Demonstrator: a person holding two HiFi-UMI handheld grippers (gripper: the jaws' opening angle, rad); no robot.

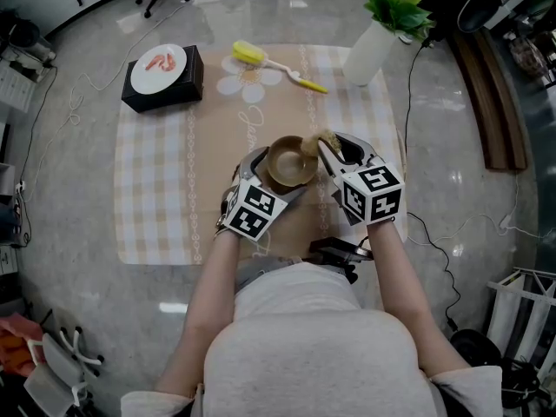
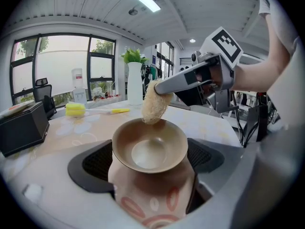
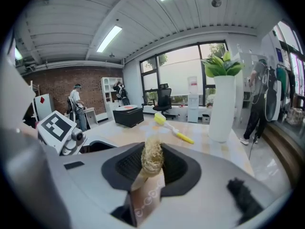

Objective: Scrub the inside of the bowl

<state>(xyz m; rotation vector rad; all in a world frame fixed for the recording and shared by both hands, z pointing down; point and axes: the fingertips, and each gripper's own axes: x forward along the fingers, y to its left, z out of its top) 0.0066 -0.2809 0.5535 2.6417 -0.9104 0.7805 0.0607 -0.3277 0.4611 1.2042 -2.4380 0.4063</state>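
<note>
The bowl (image 2: 150, 144) is held up over the middle of the cloth (image 1: 165, 189), close to its near edge. The left gripper (image 2: 151, 175) holds it. Its two fingers are squeezed on the bowl's sides, and the open top faces the person.

The right gripper (image 3: 148, 173) has its fingers pinched tight on a rough tan scrubber (image 2: 153, 104). The scrubber's tip hangs down and touches the far rim of the bowl, just at the inside edge.

The job looks like it is only at the start, or in the middle of a rub. The scrubber is at the rim, not down in the round bottom. The inside looks smooth and plain, and I cannot tell if any of it is scrubbed. I think the bottom and the other sides are left to do.

A yellow brush (image 1: 265, 61) lies near the far edge of the cloth. A black box (image 1: 163, 76) sits at the far left corner.
</note>
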